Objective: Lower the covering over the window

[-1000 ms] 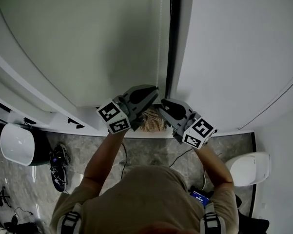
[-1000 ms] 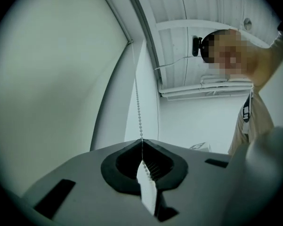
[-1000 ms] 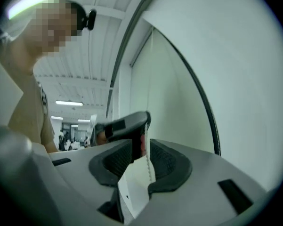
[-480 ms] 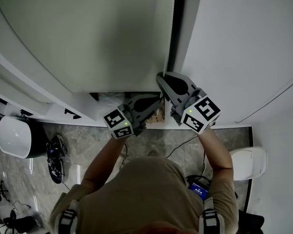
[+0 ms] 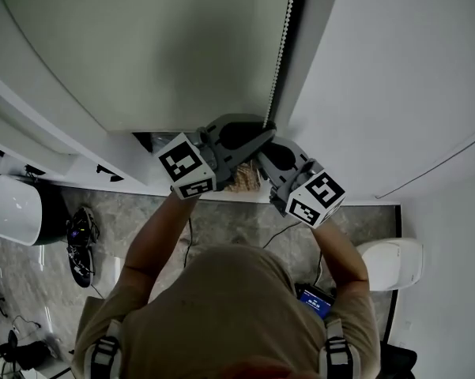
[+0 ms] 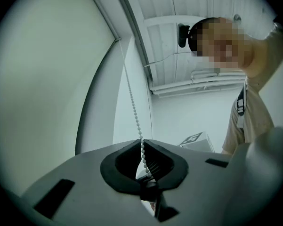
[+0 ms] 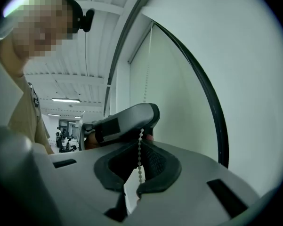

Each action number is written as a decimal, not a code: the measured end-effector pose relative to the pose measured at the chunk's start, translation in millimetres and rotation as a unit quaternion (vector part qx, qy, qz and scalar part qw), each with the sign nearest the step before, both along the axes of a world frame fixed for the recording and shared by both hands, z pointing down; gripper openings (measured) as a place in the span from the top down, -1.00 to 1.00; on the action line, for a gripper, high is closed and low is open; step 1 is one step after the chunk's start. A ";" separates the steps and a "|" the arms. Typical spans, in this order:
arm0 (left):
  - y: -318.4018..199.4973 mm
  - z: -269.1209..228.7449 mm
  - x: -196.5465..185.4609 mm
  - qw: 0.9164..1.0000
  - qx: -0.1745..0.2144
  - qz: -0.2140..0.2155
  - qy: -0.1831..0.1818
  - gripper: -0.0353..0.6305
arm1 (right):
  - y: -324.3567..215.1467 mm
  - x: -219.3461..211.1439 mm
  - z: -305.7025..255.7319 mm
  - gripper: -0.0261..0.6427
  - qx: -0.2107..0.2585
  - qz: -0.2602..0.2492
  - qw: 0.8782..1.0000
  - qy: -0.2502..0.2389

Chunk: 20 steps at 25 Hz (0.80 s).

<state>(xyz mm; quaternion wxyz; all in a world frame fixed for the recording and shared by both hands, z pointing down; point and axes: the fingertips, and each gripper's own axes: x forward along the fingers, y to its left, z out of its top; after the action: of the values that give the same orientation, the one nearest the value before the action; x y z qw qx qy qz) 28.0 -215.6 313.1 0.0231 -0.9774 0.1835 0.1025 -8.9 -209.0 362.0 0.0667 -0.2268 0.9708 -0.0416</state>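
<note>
I am mid-haul on the bead chain [image 5: 279, 61] beside the blind [image 5: 142, 54], hand over hand. My right gripper [image 5: 262, 159], the lower one, has just been closing and now clamps the chain. My left gripper [image 5: 265, 130] pinches it at the tips, though its jaws have just been easing apart. Next move, as I judge it: release left fully, then draw down with the right, keeping the chain straight. Only the gripper views show the chain between the jaws. Only the head view shows the blind's lower edge, level with the grippers.
</note>
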 end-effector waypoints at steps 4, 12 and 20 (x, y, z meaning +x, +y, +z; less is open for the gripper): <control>0.7 -0.3 -14.1 0.999 -0.025 -0.003 0.030 0.82 | 11.2 5.4 -1.5 0.88 0.038 -0.012 0.999 0.031; 10.4 35.7 -14.4 0.999 -0.035 -0.009 -0.001 0.83 | -5.4 35.9 -61.1 0.49 0.046 -0.016 0.998 -0.037; 23.9 71.7 -21.3 0.996 -0.074 0.008 0.040 0.82 | -21.5 7.1 -74.7 0.87 0.068 0.033 0.997 -0.029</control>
<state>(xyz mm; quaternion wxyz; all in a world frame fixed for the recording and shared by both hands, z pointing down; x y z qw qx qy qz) 6.7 -191.7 384.8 -0.0572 -0.9731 0.1830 0.1280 -1.8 -230.5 287.3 0.1116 -0.2524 0.9610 0.0200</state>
